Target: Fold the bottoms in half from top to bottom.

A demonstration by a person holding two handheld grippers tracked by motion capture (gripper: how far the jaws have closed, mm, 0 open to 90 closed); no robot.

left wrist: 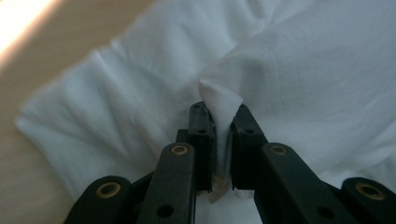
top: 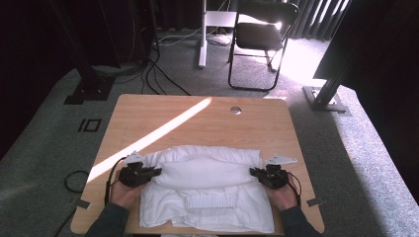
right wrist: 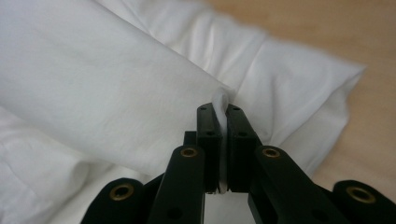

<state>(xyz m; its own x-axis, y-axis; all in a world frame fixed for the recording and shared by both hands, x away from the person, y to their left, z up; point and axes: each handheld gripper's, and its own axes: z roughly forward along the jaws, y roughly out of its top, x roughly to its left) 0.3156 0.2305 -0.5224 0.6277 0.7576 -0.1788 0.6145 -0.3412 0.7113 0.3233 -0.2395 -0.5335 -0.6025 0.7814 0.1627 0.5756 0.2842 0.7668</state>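
High view: hands [top: 123, 193] half cut off.

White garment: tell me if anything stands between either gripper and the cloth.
Nothing does. The left gripper is already shut on a pinch of the white garment at its left side, and the right gripper is shut on a fold at its right side.

garment [top: 205, 190] – lies on the near half of the tabletop [top: 197, 118], reaching its near edge | left tongs [top: 157, 172] – at the garment's left edge, a fold between the jaws | right tongs [top: 253, 172] – at its right edge, likewise | chair [top: 262, 37] on the floor behind the tabletop, well apart
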